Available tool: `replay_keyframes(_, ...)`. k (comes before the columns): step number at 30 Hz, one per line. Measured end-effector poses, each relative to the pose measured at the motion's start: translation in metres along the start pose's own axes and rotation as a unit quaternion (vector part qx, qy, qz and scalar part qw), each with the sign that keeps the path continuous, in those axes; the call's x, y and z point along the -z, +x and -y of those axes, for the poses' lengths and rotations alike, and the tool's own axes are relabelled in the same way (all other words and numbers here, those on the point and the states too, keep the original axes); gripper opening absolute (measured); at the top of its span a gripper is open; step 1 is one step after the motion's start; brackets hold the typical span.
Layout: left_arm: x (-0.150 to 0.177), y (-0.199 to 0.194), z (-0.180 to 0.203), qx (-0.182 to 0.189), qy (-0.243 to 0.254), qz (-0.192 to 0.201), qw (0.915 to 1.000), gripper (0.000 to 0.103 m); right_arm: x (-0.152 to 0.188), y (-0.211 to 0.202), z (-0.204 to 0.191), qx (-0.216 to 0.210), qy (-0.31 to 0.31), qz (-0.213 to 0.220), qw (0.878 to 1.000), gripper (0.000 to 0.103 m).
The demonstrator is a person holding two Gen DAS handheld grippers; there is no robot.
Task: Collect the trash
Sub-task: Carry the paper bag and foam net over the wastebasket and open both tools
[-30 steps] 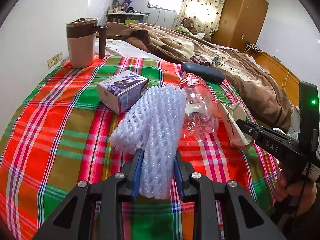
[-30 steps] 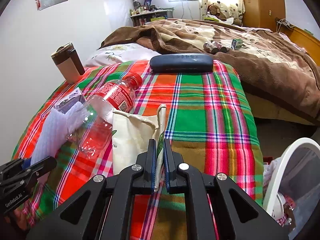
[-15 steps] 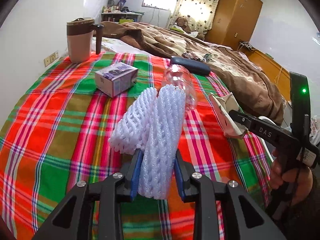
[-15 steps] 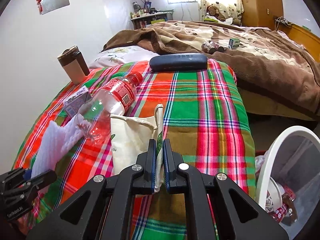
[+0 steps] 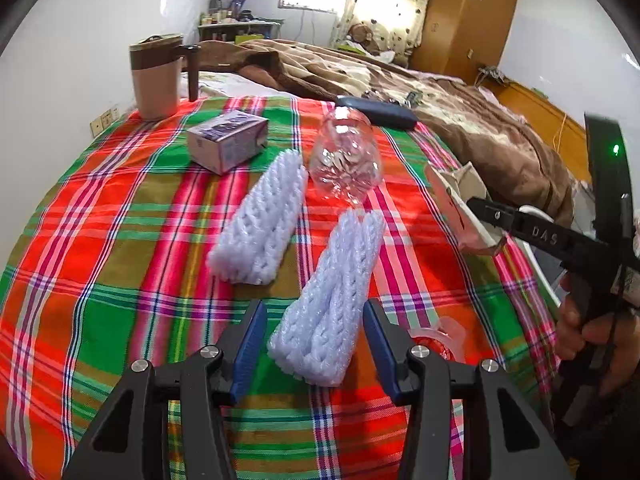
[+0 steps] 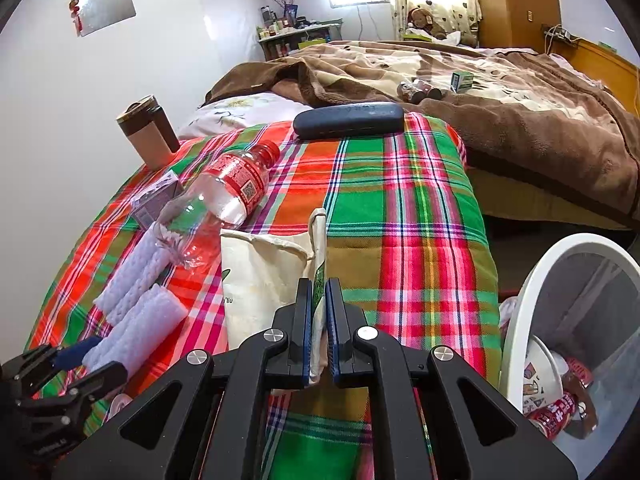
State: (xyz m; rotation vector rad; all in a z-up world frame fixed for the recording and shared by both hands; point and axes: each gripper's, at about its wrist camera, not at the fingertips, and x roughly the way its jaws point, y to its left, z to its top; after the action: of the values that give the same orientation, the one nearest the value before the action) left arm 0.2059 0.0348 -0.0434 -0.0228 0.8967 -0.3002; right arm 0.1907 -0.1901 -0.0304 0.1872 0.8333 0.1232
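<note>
My left gripper (image 5: 314,332) is open, its blue pads on either side of a white foam net sleeve (image 5: 328,300) that lies on the plaid cloth; the sleeve also shows in the right wrist view (image 6: 136,332). A second foam sleeve (image 5: 260,220) lies beyond it to the left. An empty clear plastic bottle (image 5: 346,162) with a red label (image 6: 236,176) lies further back. My right gripper (image 6: 318,332) is shut on the edge of a cream cloth bag (image 6: 264,276) and shows at the right of the left wrist view (image 5: 492,220).
A white-rimmed trash bin (image 6: 568,320) holding wrappers stands off the table's right edge. On the plaid cloth (image 5: 100,240) are a small purple box (image 5: 228,140), a tan and brown mug (image 5: 158,76) and a dark blue case (image 6: 348,120). A bed with brown blankets (image 6: 500,92) lies behind.
My left gripper has opened and let go of the foam sleeve, which now lies on the cloth apart from the other sleeve. The right gripper has kept its hold on the bag.
</note>
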Motion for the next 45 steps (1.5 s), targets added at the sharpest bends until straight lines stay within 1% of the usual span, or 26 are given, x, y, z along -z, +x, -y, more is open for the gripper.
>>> replay_keyframes(2,0.001,0.003,0.004,-0.009,0.009,-0.005,0.9999,0.050,0.001,-0.001,0.001,0.000,0.001,0.000,1.000,0.007)
replay_keyframes(3,0.001,0.004,0.009,-0.017,0.021,-0.003,0.9996,0.050,0.002,-0.002,0.001,0.000,0.001,0.001,1.000,0.007)
replay_keyframes(4,0.003,0.005,0.011,-0.017,0.027,-0.003,0.9995,0.050,0.002,-0.002,0.002,0.000,0.002,0.001,1.000,0.007)
replay_keyframes(6,0.004,0.009,0.012,0.009,0.019,-0.019,0.9996,0.050,0.003,-0.002,0.003,0.000,0.003,0.000,1.000,0.007)
replay_keyframes(7,0.005,0.010,0.013,0.014,0.014,-0.020,0.9996,0.050,0.003,-0.002,0.003,0.000,0.004,0.000,1.000,0.007)
replay_keyframes(8,0.006,0.011,0.016,-0.006,0.021,-0.017,0.9996,0.050,0.003,-0.003,0.004,0.000,0.005,0.000,1.000,0.007)
replay_keyframes(9,0.006,0.012,0.017,-0.017,0.027,-0.016,0.9994,0.049,0.004,-0.003,0.004,0.000,0.005,0.000,1.000,0.007)
replay_keyframes(10,0.006,0.012,0.018,-0.019,0.028,-0.014,0.9993,0.049,0.004,-0.003,0.004,-0.001,0.004,0.000,1.000,0.007)
replay_keyframes(12,0.006,0.011,0.017,-0.013,0.021,-0.014,0.9996,0.038,0.004,-0.004,0.004,0.000,0.002,0.001,1.000,0.007)
replay_keyframes(13,0.006,0.009,0.017,-0.013,0.022,-0.010,0.9996,0.037,0.005,-0.005,0.003,0.001,0.002,0.001,1.000,0.007)
replay_keyframes(15,0.005,0.007,0.016,-0.014,0.021,-0.006,0.9997,0.028,0.005,-0.005,0.004,-0.002,0.002,0.000,1.000,0.007)
replay_keyframes(25,0.000,-0.012,0.022,-0.011,0.015,0.018,0.9997,0.027,0.006,-0.022,0.008,-0.004,-0.001,0.016,1.000,0.007)
replay_keyframes(29,-0.007,-0.026,0.037,-0.006,0.025,0.034,0.9991,0.027,0.004,-0.034,0.021,-0.004,0.016,0.027,1.000,0.007)
replay_keyframes(34,-0.015,-0.036,0.057,0.003,0.035,0.049,0.9982,0.027,0.004,-0.050,0.035,0.007,0.026,0.042,0.999,0.007)
replay_keyframes(39,-0.021,-0.039,0.089,0.021,0.053,0.058,0.9967,0.027,0.006,-0.067,0.054,0.023,0.036,0.056,0.998,0.007)
replay_keyframes(45,-0.024,-0.039,0.134,0.046,0.081,0.066,0.9934,0.027,0.010,-0.090,0.085,0.050,0.055,0.072,0.995,0.007)
